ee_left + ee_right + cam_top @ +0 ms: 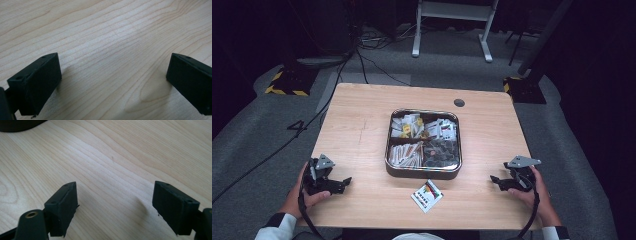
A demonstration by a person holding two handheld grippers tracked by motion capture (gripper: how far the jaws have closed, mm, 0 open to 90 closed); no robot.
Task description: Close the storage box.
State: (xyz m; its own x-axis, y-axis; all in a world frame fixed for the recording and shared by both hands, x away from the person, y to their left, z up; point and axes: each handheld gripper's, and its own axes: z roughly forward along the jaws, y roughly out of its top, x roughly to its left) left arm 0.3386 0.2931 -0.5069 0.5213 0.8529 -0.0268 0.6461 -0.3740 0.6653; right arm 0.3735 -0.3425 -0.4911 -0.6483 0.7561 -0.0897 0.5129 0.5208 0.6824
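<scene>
A square metal tray (423, 172) with four compartments sits mid-table, holding white packets, yellow-marked packets, paper sticks and dark round pieces. A single white packet (427, 195) with coloured print lies on the wood just in front of it. My left gripper (347, 183) rests near the table's front left corner, open, with only bare wood between its jaws (113, 72). My right gripper (493, 181) rests at the front right, open too, over bare wood (115, 195). Both point inward toward the tray and stand well apart from it.
The wooden table (362, 120) has a dark round grommet (459, 103) behind the tray. The tray's dark edge (17, 125) shows at the top left of the right gripper view. Cables, a white desk frame (452, 20) and stand bases sit on the grey floor beyond.
</scene>
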